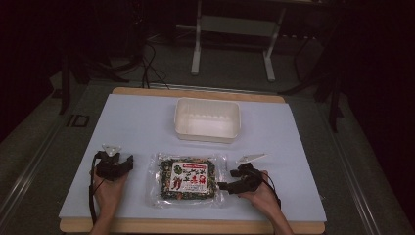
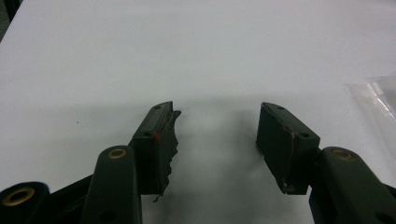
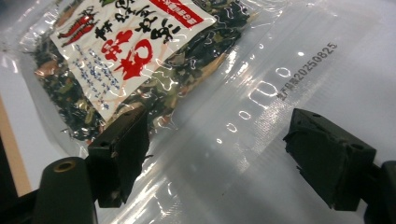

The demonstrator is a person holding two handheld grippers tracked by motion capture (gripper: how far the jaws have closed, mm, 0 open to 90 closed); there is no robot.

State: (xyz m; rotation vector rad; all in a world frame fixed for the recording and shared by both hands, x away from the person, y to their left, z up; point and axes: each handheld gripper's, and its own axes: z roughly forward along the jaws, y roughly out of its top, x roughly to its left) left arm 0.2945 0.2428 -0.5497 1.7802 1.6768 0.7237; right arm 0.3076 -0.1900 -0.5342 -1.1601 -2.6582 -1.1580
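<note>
A clear food packet is laid flat on the mat, at 6 o'clock from the white tub. The right gripper is held open over the packet's clear edge; the left gripper is held open at the packet's 9 o'clock.

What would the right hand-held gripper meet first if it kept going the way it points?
Probably the clear edge of the food packet: the open right hand-held gripper already has that plastic between its jaws, though whether it touches yet is unclear.
</note>
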